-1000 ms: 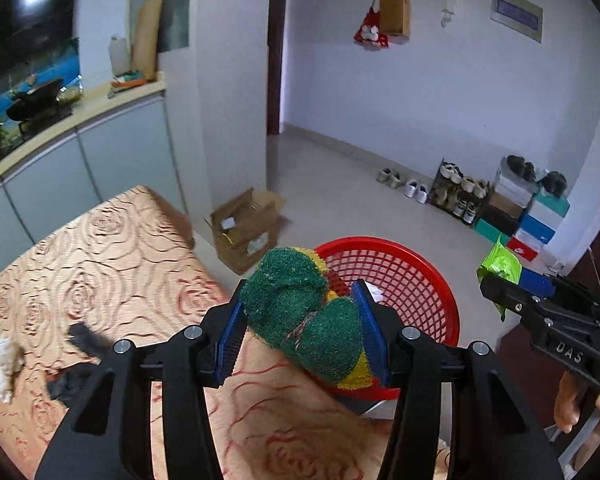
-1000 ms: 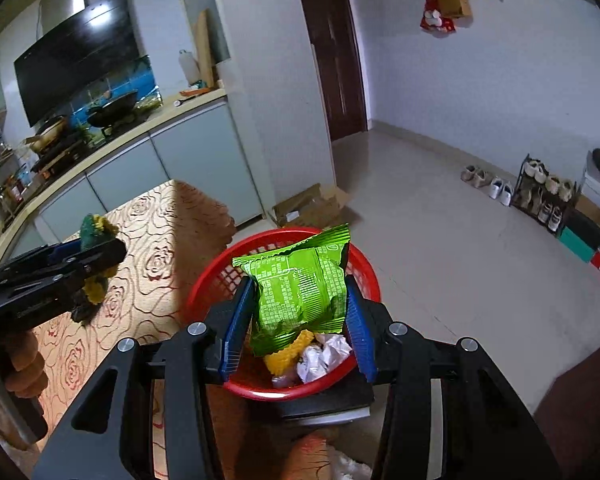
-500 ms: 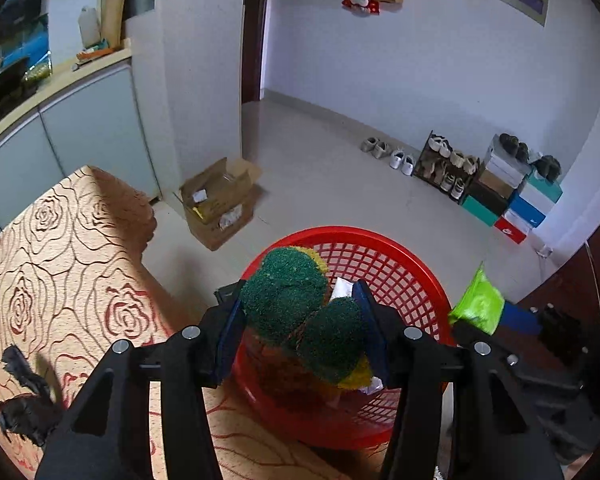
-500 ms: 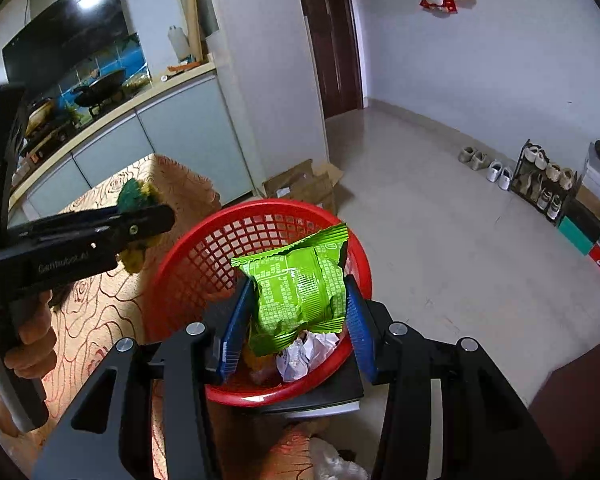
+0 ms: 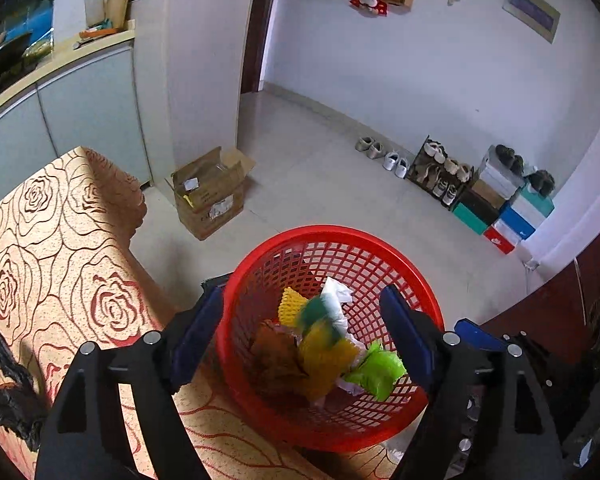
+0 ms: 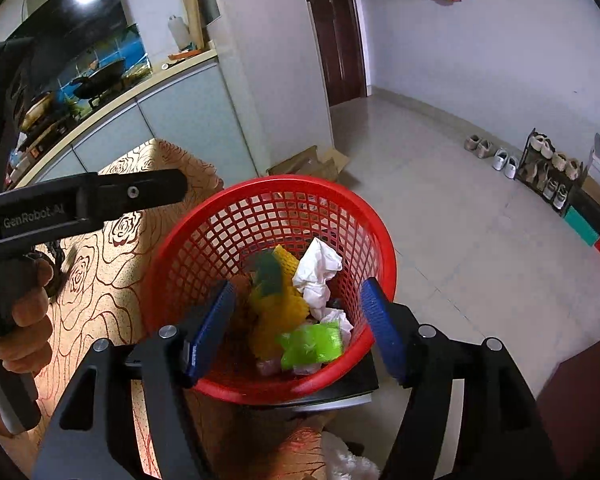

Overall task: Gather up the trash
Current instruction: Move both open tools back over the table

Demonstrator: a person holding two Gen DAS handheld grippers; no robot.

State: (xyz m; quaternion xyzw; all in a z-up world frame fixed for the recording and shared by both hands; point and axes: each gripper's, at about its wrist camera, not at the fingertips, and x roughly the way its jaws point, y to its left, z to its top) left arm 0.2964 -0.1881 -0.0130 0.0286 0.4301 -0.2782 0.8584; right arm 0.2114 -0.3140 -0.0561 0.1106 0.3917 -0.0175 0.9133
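While both claws hang over the red basket [image 5: 328, 240], their jaws are opening and nothing sits between them. Left claw [image 5: 302, 330]: blue ribbed pads spread wide, released, gripping nothing; the green-and-yellow scrub sponge [image 5: 320, 344] shows motion-blurred below it, inside the basket. Right claw [image 6: 296, 326]: pads also apart, released, empty; the green snack wrapper [image 6: 312, 344] lies blurred in the basket under it. Whether either piece has landed yet is unclear from the blur.

Basket: round, red plastic, open lattice walls, solid smooth rim. Inside, crumpled white tissue [image 6: 318, 270], yellow foam fruit net [image 6: 286, 258] and a brown scrap [image 5: 274, 350], all loosely piled. It sits on a dark flat stand [image 6: 340, 390] just beside the worktop [image 5: 40, 260], which has a tan cloth with red rose outlines. A black crumpled scrap [image 5: 8, 392] lies on that cloth, well apart from the basket. In the right wrist view a hand [image 6: 24, 320] grips the left claw's black handle. Open cardboard box [image 5: 210, 192] on the tiled floor [image 5: 332, 184] behind.
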